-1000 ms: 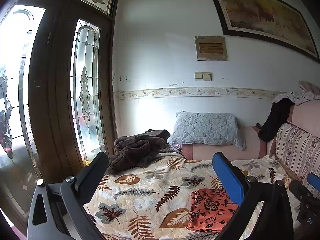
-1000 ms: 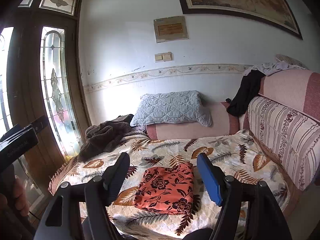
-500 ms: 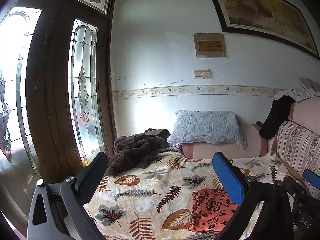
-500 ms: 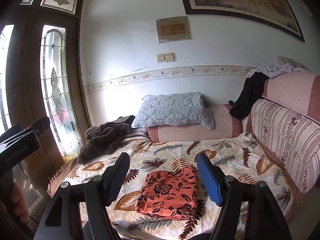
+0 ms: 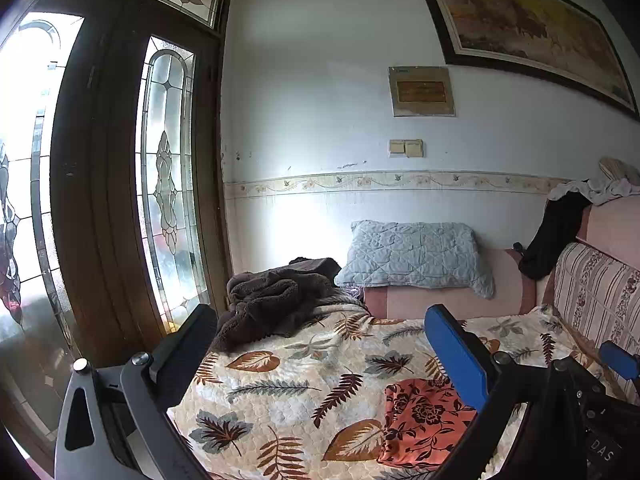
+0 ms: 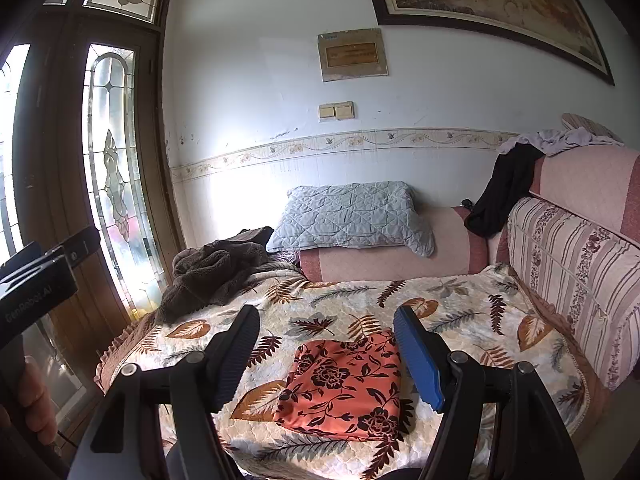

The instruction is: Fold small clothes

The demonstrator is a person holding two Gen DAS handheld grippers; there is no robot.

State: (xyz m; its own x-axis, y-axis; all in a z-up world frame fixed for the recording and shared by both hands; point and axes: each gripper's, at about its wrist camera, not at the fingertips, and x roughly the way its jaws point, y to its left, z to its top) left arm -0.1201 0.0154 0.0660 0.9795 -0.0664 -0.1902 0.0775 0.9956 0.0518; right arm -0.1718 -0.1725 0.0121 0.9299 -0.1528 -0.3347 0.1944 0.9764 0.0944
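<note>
Door (image 6: 120, 168) with leaded glass panes stands at far left, beside the sofa's left end.

Left gripper (image 5: 320, 344): jaws released, wide apart, nothing between the pads. It hangs above the near left part of the cover (image 5: 280, 392), touching nothing. In the right wrist view its body shows at the left edge (image 6: 40, 280), with a hand (image 6: 32, 404) on the handle below.

Brown blanket (image 6: 212, 276): crumpled heap at the cover's back left corner, partly over the edge nearest the door.

Pillow (image 6: 352, 216): grey, quilted, lying on the pink armrest (image 6: 392, 264) at the back edge, just right of the blanket.

Garment (image 6: 344, 388): orange with dark floral print, folded into a flat rectangle, lying near the front edge of the cover, about mid-width. Seen in the left wrist view at lower right (image 5: 424, 420), partly behind the blue finger.

Right gripper (image 6: 326, 340): jaws released, spread wide, empty. It hovers above the front edge; the garment appears between the fingers but apart from both.

Backrest (image 6: 572, 264): striped, along the cover's right edge. Black cloth (image 6: 504, 192) and a pale cloth (image 6: 560, 138) hang over its top back corner.
</note>
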